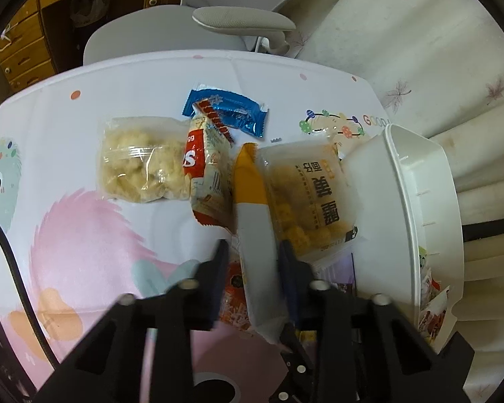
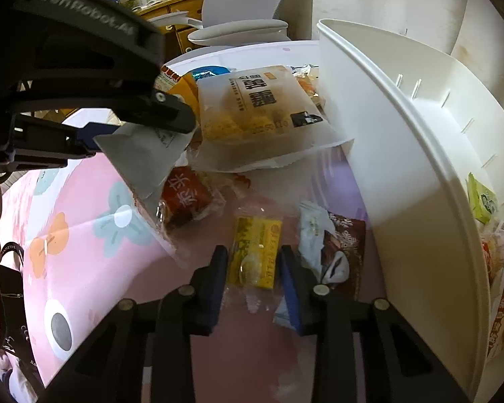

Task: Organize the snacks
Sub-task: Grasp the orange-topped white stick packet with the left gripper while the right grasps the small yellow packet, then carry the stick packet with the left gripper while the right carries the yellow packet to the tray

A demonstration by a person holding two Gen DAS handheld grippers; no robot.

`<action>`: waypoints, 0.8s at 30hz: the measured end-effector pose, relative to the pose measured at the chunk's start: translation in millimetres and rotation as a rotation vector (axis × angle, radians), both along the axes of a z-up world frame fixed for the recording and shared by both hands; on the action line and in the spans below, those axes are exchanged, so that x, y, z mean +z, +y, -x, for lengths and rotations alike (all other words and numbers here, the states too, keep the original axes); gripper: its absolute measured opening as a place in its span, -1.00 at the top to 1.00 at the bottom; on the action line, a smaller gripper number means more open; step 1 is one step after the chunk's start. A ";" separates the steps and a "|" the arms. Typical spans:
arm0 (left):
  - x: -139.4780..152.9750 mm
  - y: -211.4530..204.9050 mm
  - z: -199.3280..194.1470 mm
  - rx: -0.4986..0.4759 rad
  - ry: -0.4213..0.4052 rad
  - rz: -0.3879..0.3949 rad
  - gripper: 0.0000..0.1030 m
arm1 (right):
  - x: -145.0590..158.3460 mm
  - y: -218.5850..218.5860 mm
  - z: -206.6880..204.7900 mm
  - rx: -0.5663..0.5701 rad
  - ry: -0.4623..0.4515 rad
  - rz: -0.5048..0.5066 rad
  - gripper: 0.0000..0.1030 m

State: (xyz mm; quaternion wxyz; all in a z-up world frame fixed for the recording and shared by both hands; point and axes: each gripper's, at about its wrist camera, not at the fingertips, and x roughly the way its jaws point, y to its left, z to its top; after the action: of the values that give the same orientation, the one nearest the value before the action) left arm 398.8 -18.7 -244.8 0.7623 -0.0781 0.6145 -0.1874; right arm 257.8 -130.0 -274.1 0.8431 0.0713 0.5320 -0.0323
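Task state: partly done. White bin [image 2: 403,181] stands at the bench's right edge and already holds several packets at its near end, among them a green-yellow one [image 2: 483,201] and red-orange ones [image 2: 502,268]; its far end looks bare.

Left to sort, loose on the bench [image 1: 84,241]: clear bag of pale puffs [image 1: 141,159], red-and-white packet [image 1: 206,171], blue wrapper [image 1: 230,110], large frosted pack of yellow pieces [image 1: 305,198] leaning against the bin's outer wall, red packet [image 2: 184,198], brown-and-white packet [image 2: 332,245].

Left gripper [image 1: 253,255]: fingers pinching a white-and-orange packet [image 1: 250,201], its end caught between the pads.

Right gripper [image 2: 253,258]: fingers straddle a yellow candy [image 2: 253,252] in clear wrap near the bench's front edge, narrowed on it; firm pad contact not confirmed.

Judgement: most of the pile remains outside the bin.
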 end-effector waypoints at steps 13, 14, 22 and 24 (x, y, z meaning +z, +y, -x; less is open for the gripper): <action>26.8 10.4 11.9 -0.008 -0.052 -0.007 0.69 | -2.1 -17.0 -0.7 -0.021 0.043 -0.021 0.46; 30.5 11.1 13.9 -0.012 -0.060 -0.013 0.69 | -4.5 -17.6 -3.1 -0.021 0.047 -0.024 0.46; 64.6 19.7 40.8 -0.052 -0.122 -0.028 0.69 | -3.9 -12.9 10.3 -0.012 0.059 -0.035 0.46; 73.1 23.2 50.0 -0.060 -0.134 -0.035 0.69 | -0.6 -10.4 16.5 -0.008 0.050 -0.032 0.46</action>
State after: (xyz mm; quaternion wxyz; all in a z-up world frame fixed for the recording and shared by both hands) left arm 348.9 4.5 -171.6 0.7971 -0.0335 0.5673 -0.2042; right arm 241.3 -140.5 -274.7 0.8281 0.0863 0.5531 -0.0289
